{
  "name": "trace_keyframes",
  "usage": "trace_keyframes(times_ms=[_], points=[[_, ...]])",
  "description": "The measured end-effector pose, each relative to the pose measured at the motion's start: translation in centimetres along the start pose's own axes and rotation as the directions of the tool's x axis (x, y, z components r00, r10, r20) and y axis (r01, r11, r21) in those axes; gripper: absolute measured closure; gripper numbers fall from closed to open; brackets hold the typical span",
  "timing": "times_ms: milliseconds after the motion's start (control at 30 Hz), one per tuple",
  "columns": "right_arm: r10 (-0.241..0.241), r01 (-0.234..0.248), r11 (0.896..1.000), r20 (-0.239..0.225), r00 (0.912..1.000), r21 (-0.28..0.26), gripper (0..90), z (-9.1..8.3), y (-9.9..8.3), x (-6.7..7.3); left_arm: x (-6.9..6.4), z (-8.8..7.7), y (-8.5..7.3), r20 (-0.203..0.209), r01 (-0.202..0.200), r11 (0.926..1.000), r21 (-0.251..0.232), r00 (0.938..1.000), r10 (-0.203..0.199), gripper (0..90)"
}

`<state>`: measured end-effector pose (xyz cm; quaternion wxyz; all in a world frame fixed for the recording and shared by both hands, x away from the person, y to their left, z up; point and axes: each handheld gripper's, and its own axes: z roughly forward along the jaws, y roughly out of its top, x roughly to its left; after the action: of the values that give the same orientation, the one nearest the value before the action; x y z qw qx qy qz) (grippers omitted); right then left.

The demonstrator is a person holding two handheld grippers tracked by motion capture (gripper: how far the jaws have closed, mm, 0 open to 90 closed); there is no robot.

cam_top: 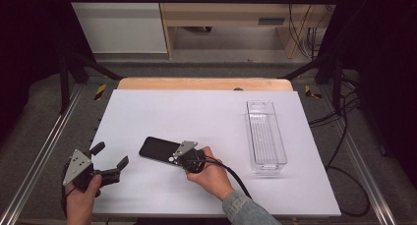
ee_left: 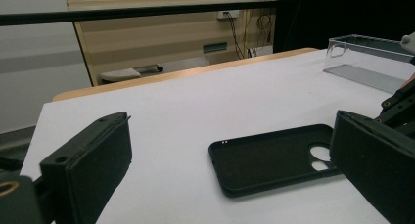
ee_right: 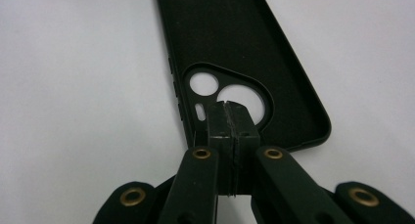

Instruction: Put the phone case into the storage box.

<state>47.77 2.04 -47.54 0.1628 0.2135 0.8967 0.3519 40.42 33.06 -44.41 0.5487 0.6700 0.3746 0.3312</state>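
Right gripper (ee_right: pixel 229 117) pressed together over phone case (ee_right: pixel 235 48) camera cutout, nothing visibly pinched; left gripper (cam_top: pixel 112 159) spread, idle. Case edge best nipped squarely before lift.

A clear plastic tray (cam_top: pixel 266 136), long and narrow, sits on the white table (cam_top: pixel 196 112) well off to the right of the right gripper (cam_top: pixel 178 156), its length running away from the person. Beyond the table's far wooden edge (cam_top: pixel 204 83), well ahead of both grippers, stands a light wood cabinet (cam_top: pixel 231 11). Black cables (cam_top: pixel 344 136) trail over the grey floor farther right.
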Motion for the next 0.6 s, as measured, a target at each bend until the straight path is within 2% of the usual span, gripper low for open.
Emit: trace_keyframes(times_ms=[233, 600], points=[[0.031, -0.031, 1.0, -0.029, 0.9991, 0.004, 90.0, -1.0, -0.9, 0.1, 0.0, 0.0, 0.0, -0.003, -0.001, 1.0, 0.006, 1.0, 0.001, 2.4], [0.069, -0.069, 0.998, -0.04, 0.9968, 0.002, 90.0, -3.6, -3.5, 0.7, 0.0, 0.1, -0.1, -0.003, -0.003, 0.9999, 0.013, 1.0, 0.003, 2.4]])
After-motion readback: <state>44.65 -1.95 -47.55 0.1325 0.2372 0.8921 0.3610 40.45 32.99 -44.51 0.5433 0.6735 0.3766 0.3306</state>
